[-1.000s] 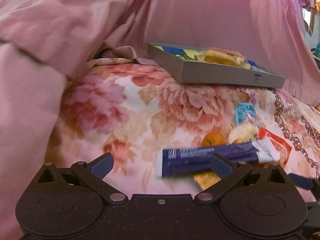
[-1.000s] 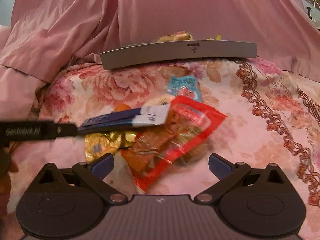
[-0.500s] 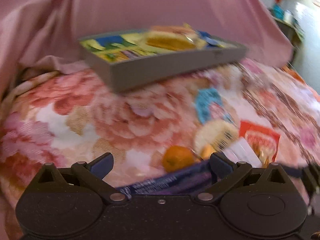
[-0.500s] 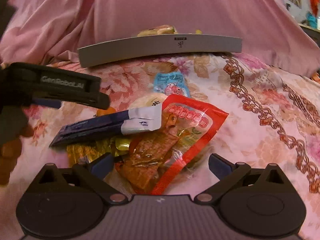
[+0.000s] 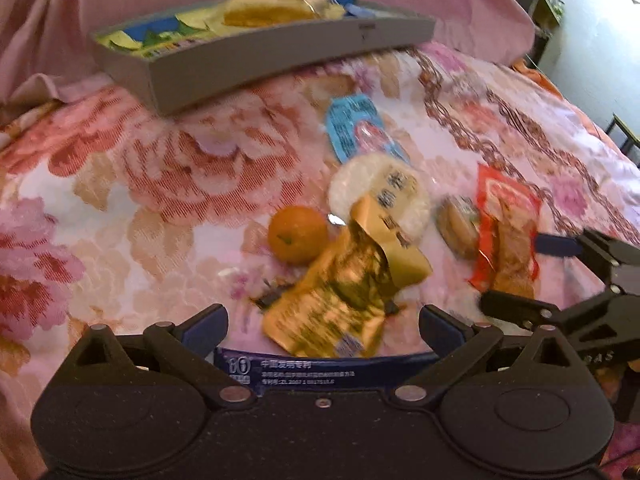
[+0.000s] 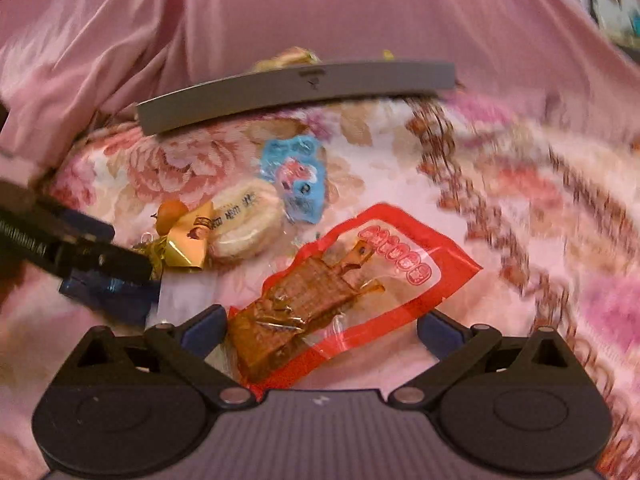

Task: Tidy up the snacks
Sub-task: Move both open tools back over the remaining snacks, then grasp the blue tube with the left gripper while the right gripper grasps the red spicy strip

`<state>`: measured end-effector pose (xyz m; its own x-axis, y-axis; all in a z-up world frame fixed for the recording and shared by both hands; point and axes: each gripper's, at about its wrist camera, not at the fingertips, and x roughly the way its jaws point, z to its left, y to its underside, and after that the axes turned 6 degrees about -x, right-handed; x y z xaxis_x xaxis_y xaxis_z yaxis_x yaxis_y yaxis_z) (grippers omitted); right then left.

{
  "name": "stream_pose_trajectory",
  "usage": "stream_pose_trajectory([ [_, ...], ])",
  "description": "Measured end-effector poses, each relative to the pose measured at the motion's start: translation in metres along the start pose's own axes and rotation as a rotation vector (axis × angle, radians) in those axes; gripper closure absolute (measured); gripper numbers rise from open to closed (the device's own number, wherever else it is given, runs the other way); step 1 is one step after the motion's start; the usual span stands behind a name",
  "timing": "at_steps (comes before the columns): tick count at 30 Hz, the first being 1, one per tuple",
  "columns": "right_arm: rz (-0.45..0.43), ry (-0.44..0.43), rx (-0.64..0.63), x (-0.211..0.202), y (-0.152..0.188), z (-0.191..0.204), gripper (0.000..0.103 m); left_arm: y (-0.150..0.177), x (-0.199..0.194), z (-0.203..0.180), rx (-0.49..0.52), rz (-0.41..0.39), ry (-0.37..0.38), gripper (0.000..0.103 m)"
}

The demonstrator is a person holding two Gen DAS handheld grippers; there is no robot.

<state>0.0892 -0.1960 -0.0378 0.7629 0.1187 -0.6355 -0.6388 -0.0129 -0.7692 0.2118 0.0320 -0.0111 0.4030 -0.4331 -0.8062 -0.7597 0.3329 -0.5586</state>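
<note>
Blue pack sits low at the left gripper, red pack lies in the right gripper's mouth.

The blue pack (image 5: 332, 368) lies across the base of the left gripper (image 5: 322, 320), fingers spread wide; I can't tell what holds it, so it may drop onto the bed (image 5: 160, 184) short of the tray (image 5: 256, 52). The right gripper (image 6: 320, 326), fingers just as wide, grips nothing, and the red pack (image 6: 360, 280) between them could crumple or slide if pinched off-centre. The left view alone shows the tray's contents, the orange (image 5: 296, 234) whole and a small wrapped snack (image 5: 458, 226); the right view shows the red pack whole.
</note>
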Motion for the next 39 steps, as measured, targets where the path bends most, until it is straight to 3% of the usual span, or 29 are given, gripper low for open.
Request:
stream_pose_trajectory([
  [12,0.012,-0.042,0.046,0.009,-0.009,-0.003,0.001,0.041,-0.014,-0.018,-0.003,0.033,0.006,0.001],
  [17,0.023,-0.092,-0.048,0.011,-0.014,-0.008,0.008,0.060,-0.023,-0.036,0.063,0.057,-0.005,0.001],
  [20,0.054,-0.175,-0.023,0.016,-0.021,-0.020,0.012,0.068,-0.029,-0.044,0.072,0.078,0.009,0.001],
  [26,0.051,-0.208,-0.014,0.011,-0.025,-0.020,0.022,0.075,-0.037,-0.056,0.084,0.116,0.039,0.001],
  [29,0.018,-0.234,-0.017,0.002,-0.026,-0.016,0.022,0.078,-0.039,-0.064,0.085,0.156,0.077,0.007],
  [33,0.001,-0.273,-0.004,-0.005,-0.027,-0.015,0.026,0.086,-0.041,-0.080,0.144,0.189,0.069,0.011],
  [39,0.001,-0.323,0.019,-0.005,-0.027,-0.015,0.040,0.085,-0.038,-0.086,0.121,0.144,0.064,0.024],
])
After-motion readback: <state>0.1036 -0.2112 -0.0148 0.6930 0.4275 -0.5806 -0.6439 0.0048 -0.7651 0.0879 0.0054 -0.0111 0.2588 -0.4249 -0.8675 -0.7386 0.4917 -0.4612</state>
